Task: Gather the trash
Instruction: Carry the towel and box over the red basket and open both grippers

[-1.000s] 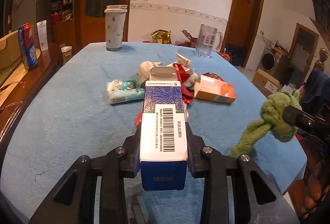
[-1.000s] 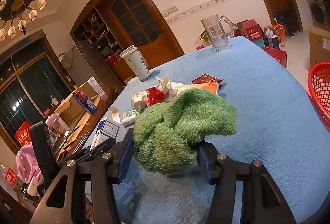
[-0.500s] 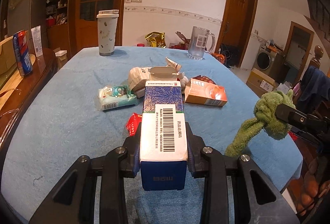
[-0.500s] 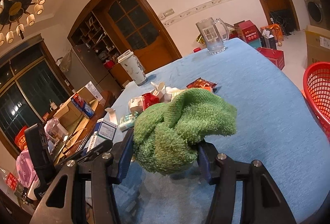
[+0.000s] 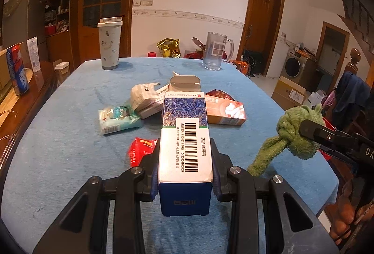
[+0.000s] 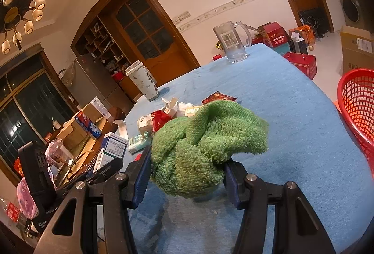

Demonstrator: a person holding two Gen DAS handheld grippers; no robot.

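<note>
Blue-clothed table (image 5: pixel 70 137) in lamplit dining room; left gripper (image 5: pixel 185 174) clamped narrowly on medicine box (image 5: pixel 184 137), right gripper (image 6: pixel 187 174) wider, gripping green towel (image 6: pixel 205 146).

Two tools (image 5: pixel 185 174), two cartons (image 5: pixel 184 137), one green towel (image 6: pixel 205 146), two drinking vessels (image 5: pixel 109 43), one red basket (image 6: pixel 357 109)

A: Where is open room found on the table (image 5: pixel 58 137)?

B: Bare blue cloth is seen along the left side and the near right side (image 6: pixel 292 137). The far end is taken only by a tumbler (image 5: pixel 109 43) and a glass mug (image 5: pixel 216 51), set well apart.

A: What is the middle blocked by?

B: A cluster of litter: a tissue pack (image 5: pixel 118 118), a crumpled white pack (image 5: pixel 146 99), an orange box (image 5: pixel 225 111) and a red wrapper (image 5: pixel 140 151). Off the right edge, a red basket (image 6: pixel 357 109) stands.
</note>
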